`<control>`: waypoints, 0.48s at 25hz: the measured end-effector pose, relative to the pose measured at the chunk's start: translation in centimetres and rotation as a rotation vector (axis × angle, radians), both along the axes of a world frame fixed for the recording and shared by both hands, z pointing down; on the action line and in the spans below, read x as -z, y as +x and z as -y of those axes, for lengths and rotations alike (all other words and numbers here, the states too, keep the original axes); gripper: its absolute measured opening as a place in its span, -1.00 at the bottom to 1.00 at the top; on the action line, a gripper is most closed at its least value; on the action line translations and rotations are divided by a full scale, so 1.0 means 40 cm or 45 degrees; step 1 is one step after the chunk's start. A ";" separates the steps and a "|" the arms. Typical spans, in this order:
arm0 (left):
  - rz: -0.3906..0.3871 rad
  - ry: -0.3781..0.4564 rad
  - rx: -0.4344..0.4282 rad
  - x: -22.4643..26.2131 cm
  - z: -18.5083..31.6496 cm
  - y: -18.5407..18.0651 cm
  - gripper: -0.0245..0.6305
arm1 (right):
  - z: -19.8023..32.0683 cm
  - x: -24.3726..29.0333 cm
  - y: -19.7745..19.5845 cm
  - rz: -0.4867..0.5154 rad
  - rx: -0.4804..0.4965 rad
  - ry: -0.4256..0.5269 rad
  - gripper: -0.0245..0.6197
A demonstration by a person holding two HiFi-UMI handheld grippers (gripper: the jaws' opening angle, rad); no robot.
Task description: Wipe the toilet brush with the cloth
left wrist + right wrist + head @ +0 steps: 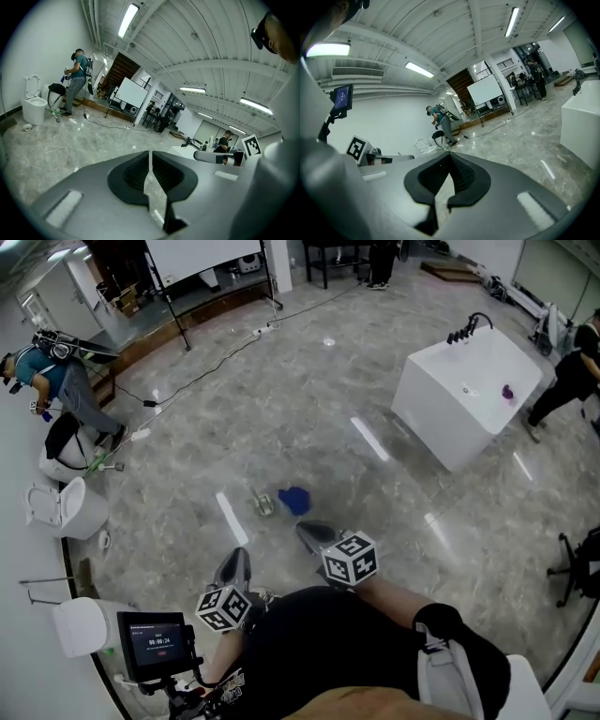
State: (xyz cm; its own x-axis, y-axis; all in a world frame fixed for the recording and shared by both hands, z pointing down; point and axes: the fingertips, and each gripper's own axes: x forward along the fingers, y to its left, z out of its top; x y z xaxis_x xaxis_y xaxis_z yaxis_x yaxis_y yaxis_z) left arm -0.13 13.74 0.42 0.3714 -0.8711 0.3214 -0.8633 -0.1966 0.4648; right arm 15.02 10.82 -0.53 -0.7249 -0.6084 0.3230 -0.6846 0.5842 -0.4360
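Head view: the blue cloth (294, 500) lies bunched on the grey floor (309, 409), and a small pale thing touching or just beside its left edge looks like the toilet brush (262, 503), too small to tell head from handle. The left tongs (235, 566) and right tongs (310, 533) hover on the person's side of the cloth, the right ones nearer it, neither touching it.

Left gripper view: the left tongs (150, 161) stand all but pressed together, with only floor showing through the thin slit. Cloth and brush are out of sight.

Right gripper view: the right tongs (448, 161) are pressed together and pinch nothing.

With both things down and both tongs empty, this fits a moment ahead of picking them up or one after laying them down. Wiping well would probably mean pinning the handle with one pair and dragging a cloth fold along it with the other.

Round the cloth the floor is open. A white tub (466, 395) stands well beyond it to the right, and toilets (70, 507) well to its left.
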 end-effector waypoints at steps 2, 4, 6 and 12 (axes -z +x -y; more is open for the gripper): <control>-0.002 -0.001 0.001 -0.002 0.000 -0.003 -0.85 | 0.000 -0.003 -0.001 0.002 -0.002 -0.002 -0.92; 0.001 0.002 -0.005 0.003 0.002 0.001 -0.85 | 0.000 0.000 0.001 0.005 -0.005 -0.002 -0.92; 0.007 0.002 -0.013 0.007 0.002 0.007 -0.85 | -0.001 0.004 0.006 0.009 -0.009 -0.003 -0.92; 0.010 0.002 -0.045 0.014 0.001 0.024 -0.85 | -0.011 0.008 0.017 0.014 -0.024 -0.005 -0.92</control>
State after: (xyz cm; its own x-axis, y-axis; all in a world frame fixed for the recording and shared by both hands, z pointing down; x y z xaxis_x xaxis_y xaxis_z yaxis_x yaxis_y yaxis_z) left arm 0.84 13.69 -0.12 0.3993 -0.8580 0.3232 -0.8594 -0.2274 0.4580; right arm 15.72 11.25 -0.85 -0.7168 -0.6210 0.3171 -0.6906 0.5695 -0.4458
